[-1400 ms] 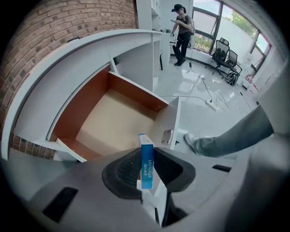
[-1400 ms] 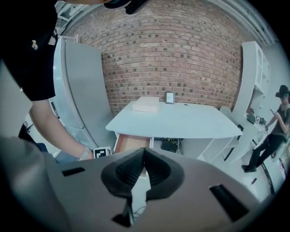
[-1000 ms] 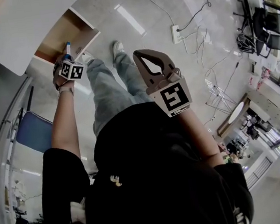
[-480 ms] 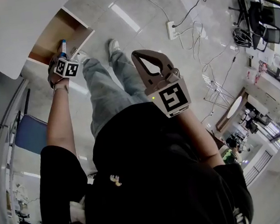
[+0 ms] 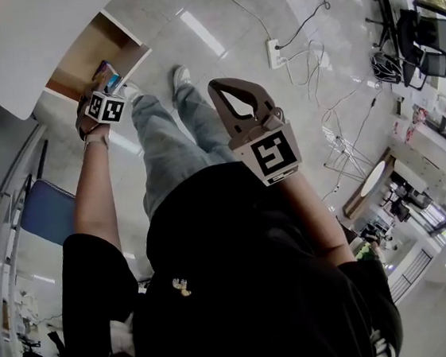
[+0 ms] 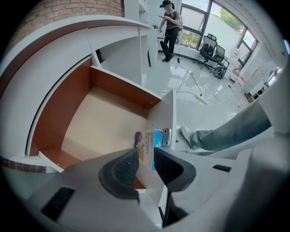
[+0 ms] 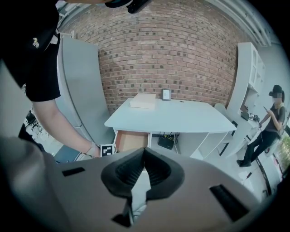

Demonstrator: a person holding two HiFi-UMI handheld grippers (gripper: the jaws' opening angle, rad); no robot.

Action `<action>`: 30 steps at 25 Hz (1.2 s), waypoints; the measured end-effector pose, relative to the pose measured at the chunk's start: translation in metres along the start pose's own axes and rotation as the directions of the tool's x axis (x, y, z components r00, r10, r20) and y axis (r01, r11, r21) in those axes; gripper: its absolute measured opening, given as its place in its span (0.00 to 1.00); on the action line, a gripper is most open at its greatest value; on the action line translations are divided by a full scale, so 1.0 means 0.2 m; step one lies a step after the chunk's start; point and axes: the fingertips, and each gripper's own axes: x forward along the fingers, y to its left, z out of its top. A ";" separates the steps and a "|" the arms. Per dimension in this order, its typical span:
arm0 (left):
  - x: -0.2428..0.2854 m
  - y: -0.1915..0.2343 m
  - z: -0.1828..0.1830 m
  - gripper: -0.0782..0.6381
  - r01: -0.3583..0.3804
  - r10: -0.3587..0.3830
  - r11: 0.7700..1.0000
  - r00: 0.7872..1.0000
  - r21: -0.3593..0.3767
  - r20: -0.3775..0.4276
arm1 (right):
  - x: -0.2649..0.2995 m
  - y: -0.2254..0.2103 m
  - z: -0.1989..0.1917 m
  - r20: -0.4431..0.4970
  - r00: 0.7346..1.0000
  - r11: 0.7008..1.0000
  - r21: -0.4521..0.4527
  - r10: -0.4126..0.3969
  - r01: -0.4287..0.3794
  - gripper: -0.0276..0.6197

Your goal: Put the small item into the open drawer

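At the far left, the open drawer (image 6: 102,129) stood out from under the white desk (image 5: 20,45), its pale floor bare and its brown walls clear. My left gripper (image 6: 146,156) was clamped on the small item (image 6: 148,144), a thin blue-and-white pack held upright between the pads, close by the drawer's white front panel (image 6: 167,115). I judged the risk was right there: let go from this spot, the pack might strike the panel's top edge and tip outward onto the floor beside the person's shoe (image 6: 186,135), because it hung near the rim, not over the middle. How high it sat above the rim I could not tell. There was plenty of open room deeper in, toward the back wall, with only the desk's underside to mind overhead. Further right, my right gripper (image 5: 225,87) was held up before the chest, jaws pressed together on nothing, well apart from the drawer. Beyond it, cables (image 5: 334,97) trailed across the floor, out of the way.
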 end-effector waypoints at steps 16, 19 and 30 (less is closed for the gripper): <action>-0.59 0.03 0.21 0.21 -0.109 0.126 0.987 0.981 -0.116 0.149 | -0.12 -0.04 0.16 0.130 0.989 0.994 -0.081 0.077 -0.067 0.06; -0.77 0.02 0.27 0.11 -0.110 0.141 0.982 0.968 -0.153 0.206 | -0.15 -0.04 0.21 0.157 0.983 0.992 -0.100 0.096 -0.081 0.06; -1.59 0.00 0.52 0.11 -0.124 0.305 0.917 0.831 -0.379 0.465 | -0.27 -0.02 0.39 0.279 0.938 0.973 -0.162 0.204 -0.163 0.06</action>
